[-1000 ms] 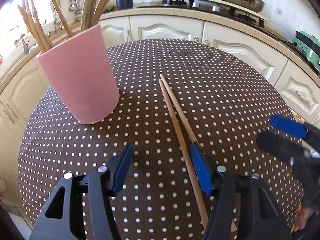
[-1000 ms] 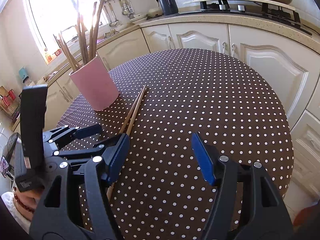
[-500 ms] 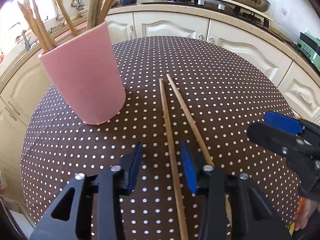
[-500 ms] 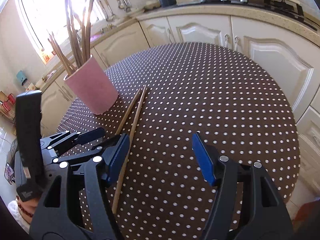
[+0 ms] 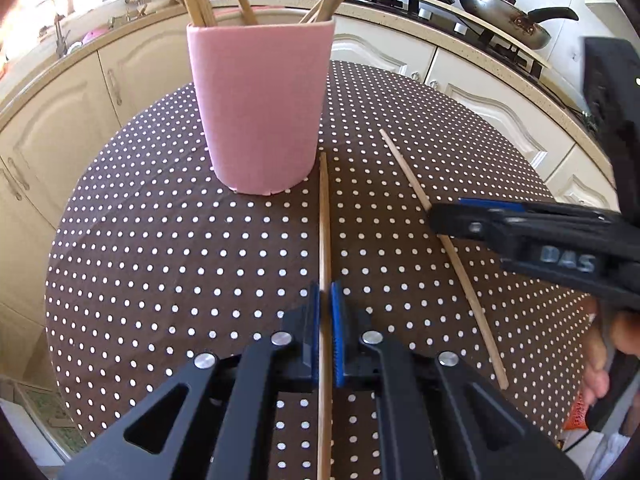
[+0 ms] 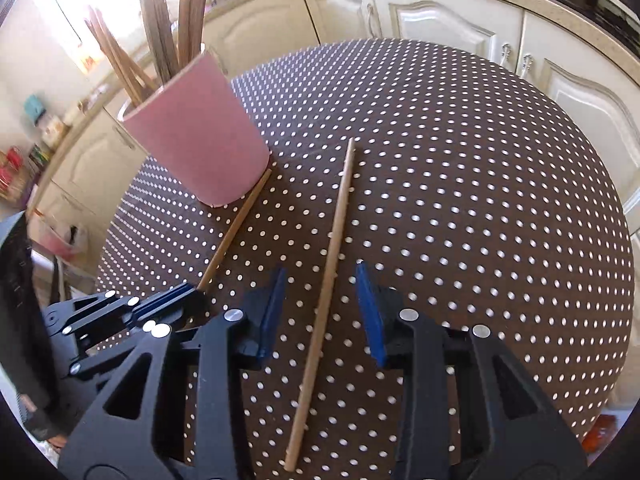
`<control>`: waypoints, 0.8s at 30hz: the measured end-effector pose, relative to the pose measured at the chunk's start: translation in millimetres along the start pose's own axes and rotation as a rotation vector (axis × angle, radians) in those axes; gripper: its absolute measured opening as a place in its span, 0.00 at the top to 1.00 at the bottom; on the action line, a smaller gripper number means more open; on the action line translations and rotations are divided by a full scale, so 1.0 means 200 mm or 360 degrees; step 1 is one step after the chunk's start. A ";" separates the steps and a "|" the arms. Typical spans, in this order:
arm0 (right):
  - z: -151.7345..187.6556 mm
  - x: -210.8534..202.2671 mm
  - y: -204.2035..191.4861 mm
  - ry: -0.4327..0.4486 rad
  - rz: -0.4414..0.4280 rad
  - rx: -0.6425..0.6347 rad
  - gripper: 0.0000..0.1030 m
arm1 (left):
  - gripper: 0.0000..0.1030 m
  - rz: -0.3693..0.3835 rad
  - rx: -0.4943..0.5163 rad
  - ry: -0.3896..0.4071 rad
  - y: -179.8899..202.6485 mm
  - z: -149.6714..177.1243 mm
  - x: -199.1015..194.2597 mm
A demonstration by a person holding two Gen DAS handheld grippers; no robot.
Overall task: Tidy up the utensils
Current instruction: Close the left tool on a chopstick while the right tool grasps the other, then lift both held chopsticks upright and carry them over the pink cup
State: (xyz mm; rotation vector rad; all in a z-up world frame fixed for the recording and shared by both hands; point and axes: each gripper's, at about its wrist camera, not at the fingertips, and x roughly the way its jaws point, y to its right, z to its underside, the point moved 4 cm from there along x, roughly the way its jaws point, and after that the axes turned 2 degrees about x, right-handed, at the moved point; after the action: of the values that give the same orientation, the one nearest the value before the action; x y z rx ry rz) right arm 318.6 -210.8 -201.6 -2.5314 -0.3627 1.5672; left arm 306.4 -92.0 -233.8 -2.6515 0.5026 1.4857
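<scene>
chopstick (image 6: 332,256) between right jaws, untouched

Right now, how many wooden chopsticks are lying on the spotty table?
2. One thin wooden chopstick is pinched in the left gripper beside the pink cup; the other lies between the right gripper's open fingers.

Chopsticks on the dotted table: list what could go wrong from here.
1. The left gripper is shut on the near chopstick, whose far tip sits at the foot of the pink holder; a careless lift could nudge the holder.
2. The right gripper, jaws just closing, straddles the other chopstick without pressing it; it may roll away.
3. The grippers work close together and could collide.
</scene>
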 end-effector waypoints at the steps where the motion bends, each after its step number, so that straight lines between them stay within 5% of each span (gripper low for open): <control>1: -0.01 0.02 -0.01 -0.0026 0.0036 -0.0019 0.65 | 0.94 0.0006 -0.0006 -0.0008 -0.01 0.00 0.00; 7: -0.06 0.09 -0.06 -0.0199 0.0165 -0.0109 0.68 | 0.94 0.0034 0.0001 -0.0064 0.00 -0.09 0.05; 11: -0.09 0.12 -0.06 -0.0278 0.0221 -0.0137 0.82 | 0.94 0.0012 -0.0013 -0.0091 0.01 -0.15 0.10; 20: -0.13 0.10 0.08 -0.0269 0.0076 -0.0020 0.94 | 0.94 -0.0029 0.0038 -0.0112 0.07 -0.21 0.14; 24: -0.04 0.03 0.15 -0.0196 -0.0001 0.0020 0.94 | 0.94 0.0064 0.0013 -0.0035 0.08 -0.19 0.11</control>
State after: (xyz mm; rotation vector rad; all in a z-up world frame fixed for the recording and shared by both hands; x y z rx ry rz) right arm 332.5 -237.3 -211.2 -2.4319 -0.3668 1.7245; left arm 343.4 -121.3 -229.7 -2.6313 0.5621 1.5187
